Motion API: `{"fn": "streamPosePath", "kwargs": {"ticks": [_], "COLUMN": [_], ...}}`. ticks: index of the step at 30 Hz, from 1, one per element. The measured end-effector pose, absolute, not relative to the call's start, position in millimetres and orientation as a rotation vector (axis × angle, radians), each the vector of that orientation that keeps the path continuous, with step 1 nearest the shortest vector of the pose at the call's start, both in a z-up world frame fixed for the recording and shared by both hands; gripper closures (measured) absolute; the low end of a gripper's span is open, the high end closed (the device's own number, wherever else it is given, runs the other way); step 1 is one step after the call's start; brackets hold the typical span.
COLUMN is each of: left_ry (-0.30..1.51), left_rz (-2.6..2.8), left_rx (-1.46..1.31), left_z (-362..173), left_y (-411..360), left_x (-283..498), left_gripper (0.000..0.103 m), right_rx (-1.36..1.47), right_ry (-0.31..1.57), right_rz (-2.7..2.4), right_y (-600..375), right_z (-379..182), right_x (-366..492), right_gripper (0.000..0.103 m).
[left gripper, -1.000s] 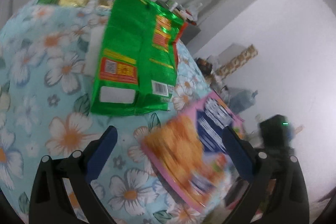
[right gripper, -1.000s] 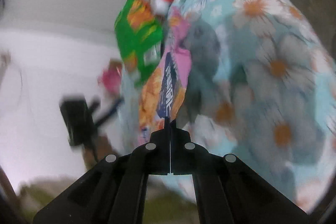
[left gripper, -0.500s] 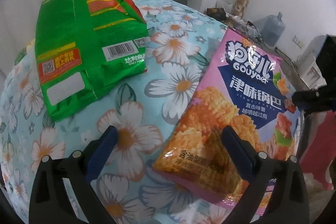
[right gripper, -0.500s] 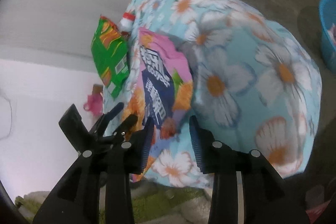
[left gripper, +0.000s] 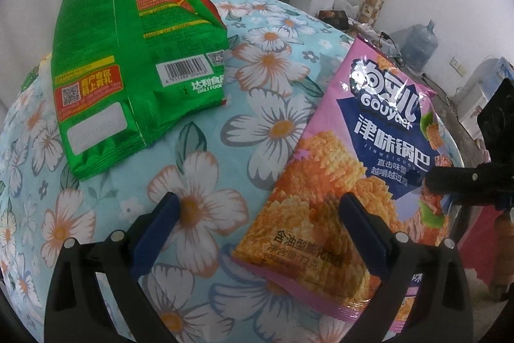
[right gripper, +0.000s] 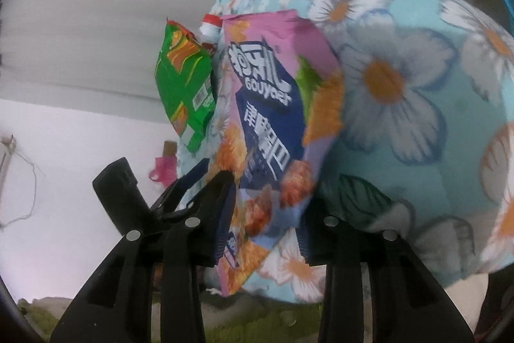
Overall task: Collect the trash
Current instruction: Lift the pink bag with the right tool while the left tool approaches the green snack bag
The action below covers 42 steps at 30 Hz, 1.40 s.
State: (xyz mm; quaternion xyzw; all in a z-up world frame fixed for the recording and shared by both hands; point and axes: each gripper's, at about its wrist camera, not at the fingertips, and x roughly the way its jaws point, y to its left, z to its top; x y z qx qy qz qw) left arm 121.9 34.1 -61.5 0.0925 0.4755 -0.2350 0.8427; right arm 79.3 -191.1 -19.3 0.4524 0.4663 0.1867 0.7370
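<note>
Both snack bags, green bag and pink bag, remain uncollected on the floral counter. The left tool is open and empty. The right tool has just been closing, its jaws straddling the pink bag's edge without yet gripping it.

Pink snack bag flat; green snack bag crumpled nearby.

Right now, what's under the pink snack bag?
The pink snack bag lies on the floral cloth, its lower corner overhanging the edge. Whatever its middle covers is hidden.

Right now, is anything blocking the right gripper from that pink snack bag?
Nothing visible. The pink bag hangs over the table edge, its lower end already between the open right gripper's fingers. The green bag lies farther back.
</note>
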Motion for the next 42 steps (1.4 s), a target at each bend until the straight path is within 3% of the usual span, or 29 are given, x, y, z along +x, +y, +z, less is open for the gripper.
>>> {"fn": "streamPosePath", "kwargs": {"ticks": [6,15,32,42], "left_ry": [0.991,0.985,0.934,0.891], "left_rz": [-0.49,-0.499,-0.488,-0.48], "left_rx": [0.185,0.141,0.043,0.064], "left_z": [-64,-64,-63,-64], "left_y": [34,41,50,49], "left_x": [121,120,115,109], "left_gripper": [0.006,0.005,0.005,0.006], "right_rx": [0.957,0.92,0.966,0.843], "right_ry": [0.996,1.013,1.123,0.971], "right_rz": [0.371,0.312,0.346,0.348], "right_y": [-187,-182,-192,-184], "right_z": [-17,-21,-27,-24], "right_x": [87,89,102,87], "right_gripper": [0.084,0.092,0.096,0.1]}}
